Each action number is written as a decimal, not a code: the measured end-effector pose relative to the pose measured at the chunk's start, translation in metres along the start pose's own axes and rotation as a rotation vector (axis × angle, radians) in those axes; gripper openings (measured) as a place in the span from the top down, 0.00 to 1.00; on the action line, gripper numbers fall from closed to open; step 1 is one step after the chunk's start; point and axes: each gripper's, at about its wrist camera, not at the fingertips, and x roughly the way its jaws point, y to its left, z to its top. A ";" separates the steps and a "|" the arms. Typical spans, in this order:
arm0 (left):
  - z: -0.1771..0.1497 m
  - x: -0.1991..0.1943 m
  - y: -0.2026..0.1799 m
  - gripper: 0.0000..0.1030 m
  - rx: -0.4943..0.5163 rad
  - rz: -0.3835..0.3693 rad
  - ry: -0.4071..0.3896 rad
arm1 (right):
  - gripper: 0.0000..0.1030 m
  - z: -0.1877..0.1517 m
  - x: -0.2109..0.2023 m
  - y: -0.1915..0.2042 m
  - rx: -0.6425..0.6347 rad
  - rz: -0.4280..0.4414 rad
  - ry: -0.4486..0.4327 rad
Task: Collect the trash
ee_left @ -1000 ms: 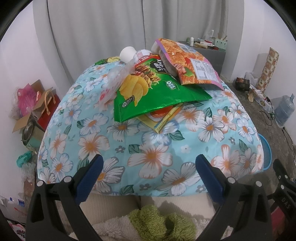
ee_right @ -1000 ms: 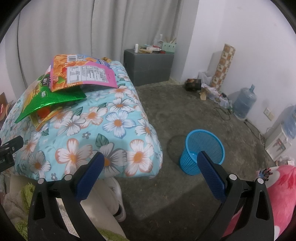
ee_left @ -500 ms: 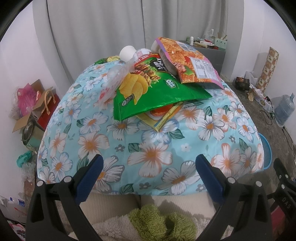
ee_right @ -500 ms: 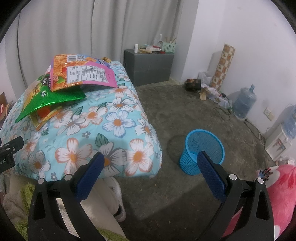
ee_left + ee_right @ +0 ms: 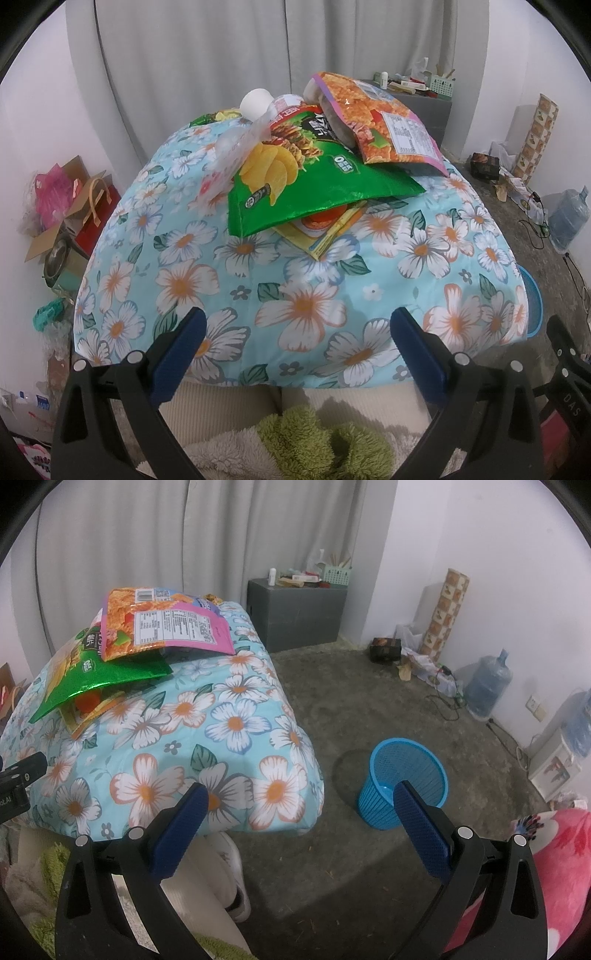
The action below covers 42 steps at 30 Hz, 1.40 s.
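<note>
A: Entry one, largest item?
B: Desk (image 5: 177, 280), draped in a flowered cloth. No shift against the views a second back.

A: Entry two?
B: Blue bin (image 5: 384, 812), on the floor just beyond the right-hand end of the desk. Upright, mouth open, apparently empty. Same spot as before.

A: Entry three, the trash?
B: One overlapping heap at the far middle of the desk. By size: green chip bag (image 5: 325, 184); orange snack bag (image 5: 373, 122) lying across its far right corner; clear pouch (image 5: 229, 155) with a white cap (image 5: 255, 103) at the left edge; yellow wrapper (image 5: 325, 240) poking out from under the green bag. Nothing lifted, nothing slid since a second ago.

A: Left gripper (image 5: 297, 321)?
B: Fingers spread wide, empty. Held low over the near edge of the desk, aimed straight at the heap. Heap well ahead of the fingertips and centred between them; yellow wrapper and the green bag's near corner closest.

A: Right gripper (image 5: 301, 794)?
B: Fingers likewise wide, empty. Set over the near right corner of the desk; heap far off to the upper left, bin just beside the right finger in view.

A: Meaning for the task?
B: Barely any change, so collecting not yet begun. Likely next: reach forward with the left, close on the nearest bag.
</note>
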 end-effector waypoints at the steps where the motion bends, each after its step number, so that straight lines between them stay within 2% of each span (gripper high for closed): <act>1: 0.001 0.000 -0.001 0.05 0.001 0.000 0.000 | 0.06 0.000 0.000 0.000 0.001 0.000 0.000; 11: -0.002 -0.002 0.011 0.05 0.002 0.006 -0.032 | 0.06 0.006 0.008 0.008 -0.001 0.016 0.010; 15: 0.012 -0.001 0.026 0.05 -0.006 0.017 -0.059 | 0.06 0.024 0.014 0.018 -0.004 0.084 -0.016; 17: 0.019 -0.001 0.038 0.05 -0.021 0.015 -0.073 | 0.06 0.033 0.017 0.022 0.003 0.136 -0.023; 20: 0.031 0.002 0.052 0.05 -0.031 -0.004 -0.094 | 0.06 0.052 0.027 0.024 0.068 0.306 -0.044; 21: 0.037 0.004 0.057 0.05 -0.034 -0.018 -0.100 | 0.06 0.055 0.030 0.024 0.092 0.339 -0.049; 25: 0.052 0.010 0.076 0.05 -0.041 -0.127 -0.141 | 0.07 0.076 0.052 0.023 0.233 0.531 -0.010; 26: 0.055 0.010 0.079 0.05 -0.042 -0.163 -0.153 | 0.07 0.082 0.063 0.022 0.291 0.611 0.022; 30: 0.061 0.013 0.089 0.05 -0.062 -0.300 -0.199 | 0.15 0.097 0.100 0.025 0.457 0.821 0.125; 32: 0.063 0.015 0.091 0.05 -0.087 -0.331 -0.197 | 0.18 0.102 0.117 0.027 0.519 0.889 0.168; 36: 0.067 0.022 0.099 0.05 -0.124 -0.362 -0.183 | 0.22 0.112 0.145 0.036 0.602 0.966 0.233; 42: 0.079 0.035 0.114 0.05 -0.098 -0.288 -0.239 | 0.25 0.117 0.172 0.041 0.716 1.068 0.307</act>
